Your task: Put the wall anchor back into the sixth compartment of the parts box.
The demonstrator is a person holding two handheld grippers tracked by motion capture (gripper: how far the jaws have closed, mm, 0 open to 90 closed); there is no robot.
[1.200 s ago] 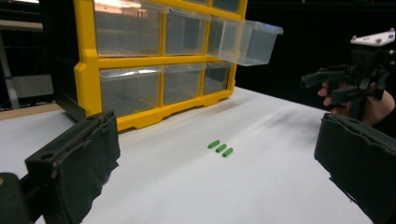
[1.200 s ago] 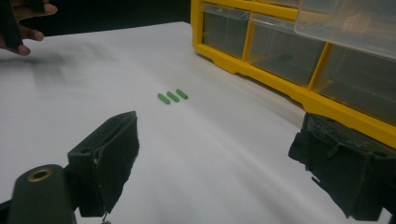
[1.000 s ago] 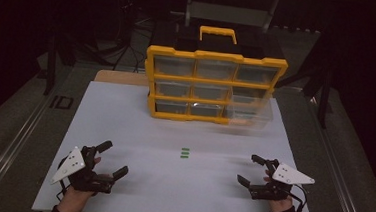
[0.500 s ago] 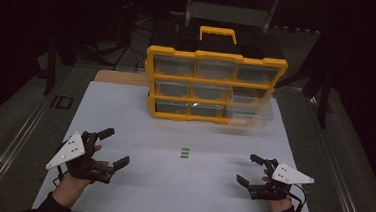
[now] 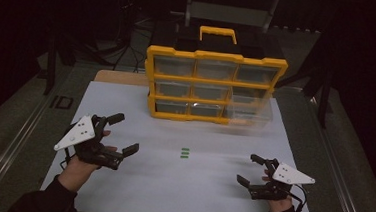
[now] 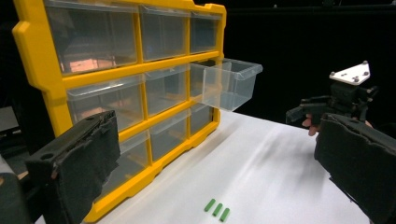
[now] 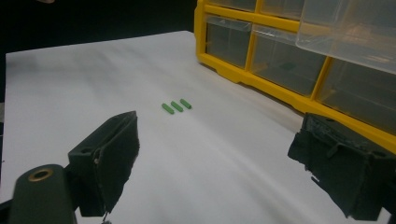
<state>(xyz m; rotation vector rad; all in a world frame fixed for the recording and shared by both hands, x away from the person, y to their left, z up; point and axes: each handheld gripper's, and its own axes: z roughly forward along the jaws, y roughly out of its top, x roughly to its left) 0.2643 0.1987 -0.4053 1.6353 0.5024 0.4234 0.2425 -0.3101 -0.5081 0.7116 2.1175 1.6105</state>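
Three small green rod-shaped pieces [image 5: 184, 153] lie side by side on the white table [image 5: 126, 106]. One yellow plastic organizer cabinet [image 5: 214, 85] holds nine clear drawers, one pulled-out clear drawer [image 5: 250, 110] among them. Two hand-held grippers: left hand-held gripper [image 5: 119, 134], right hand-held gripper [image 5: 249, 169].

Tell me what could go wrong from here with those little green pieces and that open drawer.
The three green pieces are small and lie close together, so wide-open jaws on the left gripper or the right gripper may nudge or scatter them rather than pinch one. The clear drawer juts out of the yellow organizer above the table, so a hand rising beneath it could knock it loose.
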